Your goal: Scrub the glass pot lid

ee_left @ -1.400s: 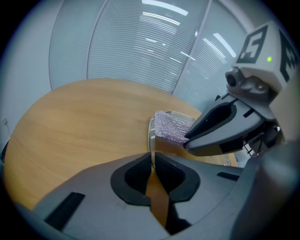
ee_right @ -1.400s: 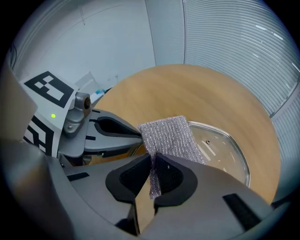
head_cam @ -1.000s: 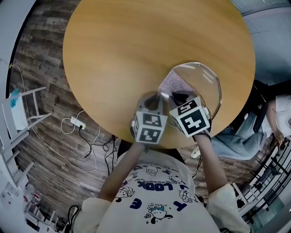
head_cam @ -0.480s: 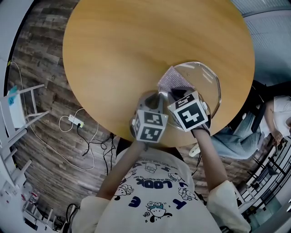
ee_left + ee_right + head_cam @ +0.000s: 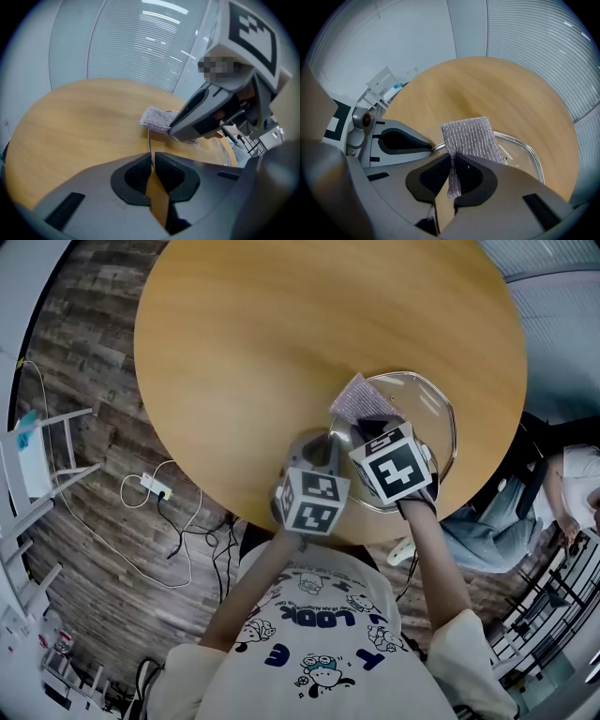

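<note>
Your L gripper (image 5: pixel 152 159) is shut tight on the glass lid (image 5: pixel 431 418) rim. R gripper (image 5: pixel 453 161) pinches the scrub cloth (image 5: pixel 471 136), w/ the cloth fanning past its fingertips onto the lid.

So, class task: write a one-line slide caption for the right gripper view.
Right gripper pinching a silver mesh scrubbing cloth against the glass pot lid on a wooden table.

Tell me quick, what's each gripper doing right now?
Left gripper: closed on the rim of the lid.
Right gripper: closed on the cloth, which lies over the lid's edge.
</note>
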The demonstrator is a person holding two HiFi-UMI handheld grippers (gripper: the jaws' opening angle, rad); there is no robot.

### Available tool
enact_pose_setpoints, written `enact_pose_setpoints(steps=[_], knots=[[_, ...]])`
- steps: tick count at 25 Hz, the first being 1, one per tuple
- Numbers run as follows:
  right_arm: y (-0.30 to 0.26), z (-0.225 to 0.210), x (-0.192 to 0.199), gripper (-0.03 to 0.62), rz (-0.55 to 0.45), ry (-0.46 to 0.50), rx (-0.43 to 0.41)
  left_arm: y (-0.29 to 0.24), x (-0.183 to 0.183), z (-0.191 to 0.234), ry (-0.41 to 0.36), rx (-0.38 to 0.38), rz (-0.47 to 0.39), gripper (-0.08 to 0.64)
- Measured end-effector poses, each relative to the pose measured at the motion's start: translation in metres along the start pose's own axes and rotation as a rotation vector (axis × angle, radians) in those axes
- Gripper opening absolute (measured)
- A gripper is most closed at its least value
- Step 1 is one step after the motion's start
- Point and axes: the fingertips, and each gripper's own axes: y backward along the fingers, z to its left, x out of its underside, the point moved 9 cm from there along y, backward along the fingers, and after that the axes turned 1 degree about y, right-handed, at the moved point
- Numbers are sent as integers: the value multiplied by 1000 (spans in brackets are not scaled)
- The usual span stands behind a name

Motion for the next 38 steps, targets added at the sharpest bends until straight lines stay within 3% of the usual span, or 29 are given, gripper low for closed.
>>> enact_pose_setpoints(steps=[16, 38], knots=[[4, -23, -5, 46, 11, -2, 39, 2, 0, 0, 16, 10, 1, 35], [11, -61, 5, 46, 11, -86, 112, 2, 2, 5, 21, 12, 7, 35]])
